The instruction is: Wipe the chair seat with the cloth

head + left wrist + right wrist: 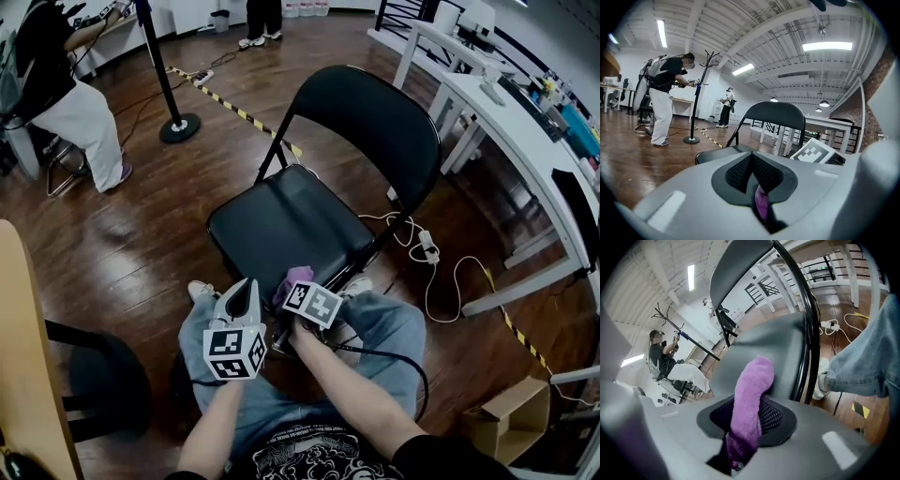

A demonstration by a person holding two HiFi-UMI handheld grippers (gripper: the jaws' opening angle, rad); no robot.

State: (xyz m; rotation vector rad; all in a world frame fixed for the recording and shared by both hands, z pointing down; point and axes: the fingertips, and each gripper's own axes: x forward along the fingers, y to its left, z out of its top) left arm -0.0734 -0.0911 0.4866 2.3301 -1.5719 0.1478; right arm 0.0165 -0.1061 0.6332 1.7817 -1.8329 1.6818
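- Cloth [752, 385], purple, sits clamped in my right gripper [745, 416]; only that gripper's view shows the pinch.
- Left gripper [751, 157] jaws together; head view puts both at the chair seat's [281, 220] front edge.

Open lab-style workspace, not a home. Long white surface [525, 141] loaded with gear, yellow-black hazard tape [239, 113] across dark wood plank floor [141, 244], loose white power strip and cable [427, 246], exposed ceiling with bright strip lights [827, 46], second person wearing a backpack rig [663, 93].
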